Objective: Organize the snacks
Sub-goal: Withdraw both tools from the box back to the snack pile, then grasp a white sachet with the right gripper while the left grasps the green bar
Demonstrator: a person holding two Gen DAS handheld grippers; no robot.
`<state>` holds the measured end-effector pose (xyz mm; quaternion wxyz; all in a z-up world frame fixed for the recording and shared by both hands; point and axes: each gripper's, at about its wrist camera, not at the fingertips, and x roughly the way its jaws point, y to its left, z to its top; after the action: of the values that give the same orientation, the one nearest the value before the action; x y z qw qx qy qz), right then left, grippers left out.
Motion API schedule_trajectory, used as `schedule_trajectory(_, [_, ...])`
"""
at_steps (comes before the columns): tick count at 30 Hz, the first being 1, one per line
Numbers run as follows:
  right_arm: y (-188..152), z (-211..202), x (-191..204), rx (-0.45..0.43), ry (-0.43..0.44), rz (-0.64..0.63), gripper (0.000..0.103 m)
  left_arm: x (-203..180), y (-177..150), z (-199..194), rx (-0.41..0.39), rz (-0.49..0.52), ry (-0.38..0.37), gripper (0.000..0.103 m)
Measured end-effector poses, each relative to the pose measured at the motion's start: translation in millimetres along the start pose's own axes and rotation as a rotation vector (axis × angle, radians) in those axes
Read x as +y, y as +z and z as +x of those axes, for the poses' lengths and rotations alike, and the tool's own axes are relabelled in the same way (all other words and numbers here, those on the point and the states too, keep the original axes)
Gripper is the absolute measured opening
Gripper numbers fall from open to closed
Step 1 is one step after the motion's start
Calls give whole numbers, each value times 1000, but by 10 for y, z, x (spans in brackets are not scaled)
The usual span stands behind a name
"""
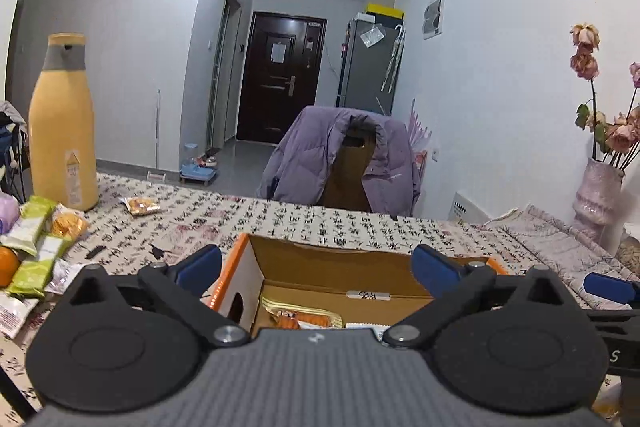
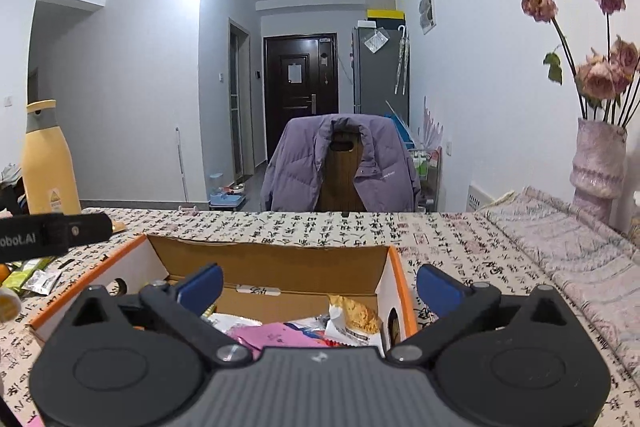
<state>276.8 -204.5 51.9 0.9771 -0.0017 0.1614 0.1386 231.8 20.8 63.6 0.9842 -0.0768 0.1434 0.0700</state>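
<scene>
Two grippers hover over an open cardboard box [image 2: 280, 267] with orange edging that sits on a table covered by a cloth [image 1: 320, 223] printed with black calligraphy. Seen from the left wrist, the left gripper [image 1: 316, 267] has its blue-padded jaws spread wide with nothing between them, above the box's near left part, where an orange-and-gold snack packet [image 1: 304, 317] lies on the bottom. Seen from the right wrist, the right gripper [image 2: 320, 285] is likewise wide open and empty, above the box's near right part, where a pink wrapper [image 2: 276, 339] and a white packet showing a brown crispy snack [image 2: 354, 319] lie among other wrappers. More loose snacks [image 1: 36, 247], mostly green-and-white bars, lie in a pile on the cloth well left of the box, and one small orange packet [image 1: 141, 206] lies alone beside a tall yellow bottle [image 1: 64, 123] at the far left. A chair draped with a purple puffer jacket [image 1: 340, 159] stands beyond the table's far edge, and a pink vase of dried roses [image 2: 598, 163] stands at the far right.
</scene>
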Motion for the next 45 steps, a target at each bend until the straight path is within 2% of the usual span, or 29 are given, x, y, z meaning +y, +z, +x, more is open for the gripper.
schedule_trajectory(7, [11,-296,34,-4,4,-10,103,30,9,-315,-18,8,2,103])
schedule_trajectory(15, [-143,-692,72,8,21,-23,103,59,-164,-673,-9,32,0,103])
schedule_trajectory(32, [-834,-1257,206,143,62,-56,103,305,-853,-1220,140,65,-7,103])
schedule_trajectory(39, [-1149,-1382,338,229,104,-63,103,370,-1109,-1424,201,86,-15,103])
schedule_trajectory(45, [-1284,-1423,494,259,131,-70,103,389,-1239,-1545,221,105,-30,103])
